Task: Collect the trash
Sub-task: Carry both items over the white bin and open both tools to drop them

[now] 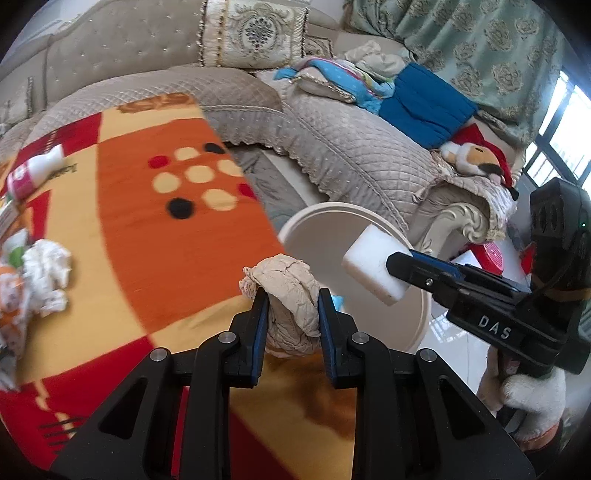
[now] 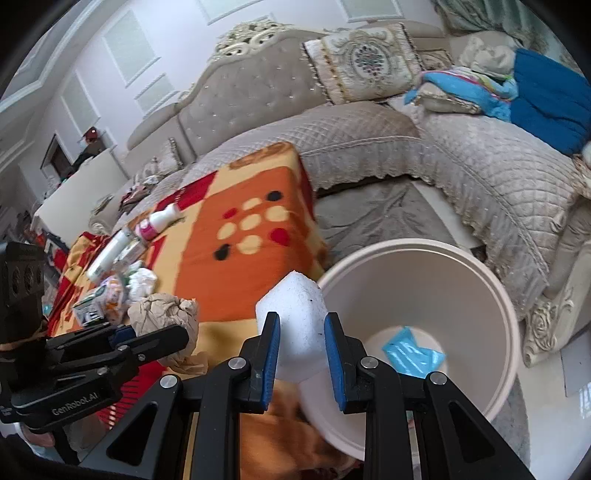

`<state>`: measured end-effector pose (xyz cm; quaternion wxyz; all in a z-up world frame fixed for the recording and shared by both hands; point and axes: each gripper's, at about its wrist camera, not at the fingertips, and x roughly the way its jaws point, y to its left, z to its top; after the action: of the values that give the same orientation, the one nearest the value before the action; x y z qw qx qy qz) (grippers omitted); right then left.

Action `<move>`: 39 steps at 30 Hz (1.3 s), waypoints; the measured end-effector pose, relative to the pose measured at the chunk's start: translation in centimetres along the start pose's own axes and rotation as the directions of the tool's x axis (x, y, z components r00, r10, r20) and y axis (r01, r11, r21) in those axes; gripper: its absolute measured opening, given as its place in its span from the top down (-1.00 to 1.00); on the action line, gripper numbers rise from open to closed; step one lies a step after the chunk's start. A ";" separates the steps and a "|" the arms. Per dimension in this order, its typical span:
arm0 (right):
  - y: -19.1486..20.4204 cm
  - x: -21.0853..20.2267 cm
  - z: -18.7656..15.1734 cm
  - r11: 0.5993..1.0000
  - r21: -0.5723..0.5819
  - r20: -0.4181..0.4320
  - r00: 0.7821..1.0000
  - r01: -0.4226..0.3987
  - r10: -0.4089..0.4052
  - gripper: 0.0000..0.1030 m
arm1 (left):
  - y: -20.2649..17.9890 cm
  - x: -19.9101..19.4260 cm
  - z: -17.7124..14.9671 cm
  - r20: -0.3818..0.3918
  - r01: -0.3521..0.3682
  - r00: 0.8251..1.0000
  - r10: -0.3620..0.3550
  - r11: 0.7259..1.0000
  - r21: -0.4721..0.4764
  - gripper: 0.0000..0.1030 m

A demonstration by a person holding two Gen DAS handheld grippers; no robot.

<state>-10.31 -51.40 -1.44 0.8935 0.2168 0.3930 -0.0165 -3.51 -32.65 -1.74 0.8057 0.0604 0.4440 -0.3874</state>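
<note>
Left wrist view first, largest item down. We list a grey quilted sofa (image 1: 343, 147) wrapping the back and right of the scene, with an embroidered cushion (image 1: 255, 31) and a blue folded blanket (image 1: 424, 107) on it. Next we log the tabletop (image 1: 155, 229), draped in an orange, red and cream patterned cloth. Just beside its right edge stands a beige round trash bin (image 1: 413, 325), open-topped; in the right wrist view we see a blue wrapper (image 2: 412, 356) lying at its bottom.

We count our left tool (image 1: 291, 314) as clenched on a crumpled brown paper wad (image 1: 288, 291), held above the tabletop's edge, next to the bin. Our right tool (image 2: 301, 347) is clamped on a white foam block (image 2: 295, 325), held over the bin's near rim.

Remaining on the tabletop, far left: a white bottle with a pink label (image 1: 35, 175) lying on its side, a crumpled white tissue (image 1: 48, 277), and assorted small packets, too blurred for us to itemise.
</note>
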 end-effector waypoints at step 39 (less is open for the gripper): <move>-5.6 1.6 -1.3 0.985 0.119 -0.047 0.992 0.121 -0.117 0.11 | -1.7 2.9 0.4 -0.017 0.040 0.999 -0.041 0.999 -0.010 -0.10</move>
<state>-11.23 -55.76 -5.42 0.8680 0.2472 0.4212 -0.0895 -3.53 -35.63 -3.31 0.7942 0.0507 0.4538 -0.4009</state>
